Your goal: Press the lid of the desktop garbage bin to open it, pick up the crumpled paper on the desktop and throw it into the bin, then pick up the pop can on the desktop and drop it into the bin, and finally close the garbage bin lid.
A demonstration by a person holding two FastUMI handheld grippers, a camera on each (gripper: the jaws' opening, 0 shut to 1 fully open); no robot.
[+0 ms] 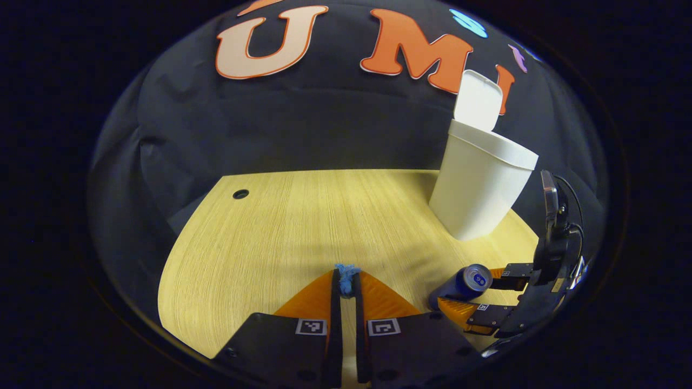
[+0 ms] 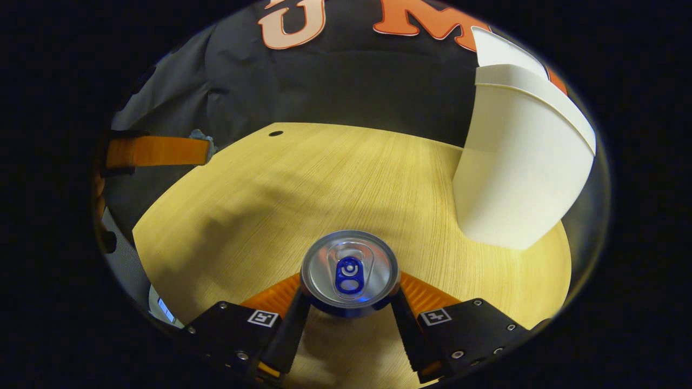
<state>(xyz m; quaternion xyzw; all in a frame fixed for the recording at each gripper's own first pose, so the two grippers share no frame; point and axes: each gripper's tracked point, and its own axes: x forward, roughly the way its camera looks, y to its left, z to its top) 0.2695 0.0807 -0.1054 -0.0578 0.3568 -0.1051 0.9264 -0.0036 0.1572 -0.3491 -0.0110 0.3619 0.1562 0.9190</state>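
Right gripper (image 2: 350, 302) clamps pop can (image 2: 350, 272), can body hidden below its top. Left gripper (image 1: 346, 281) nearly closed on a blue scrap (image 1: 346, 273), unclear what. Bin (image 1: 478, 183) lid (image 1: 477, 100) up, inside hidden.

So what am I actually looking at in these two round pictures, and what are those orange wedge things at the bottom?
Those wedges are the fingers of two hand-held grippers: no robot arm here, a person carries one in each hand. Each gripper has a camera that looks forward along its own fingers. In the left gripper view, the left gripper is closed on a small blue crumpled paper at its fingertips. Off to the side there you see the right gripper around a blue pop can. The right gripper view looks down on that same pop can's silver top, held between its two fingers. Everything sits over a pale wooden desktop. The white garbage bin stands at the back, its lid flipped up, so it is open.
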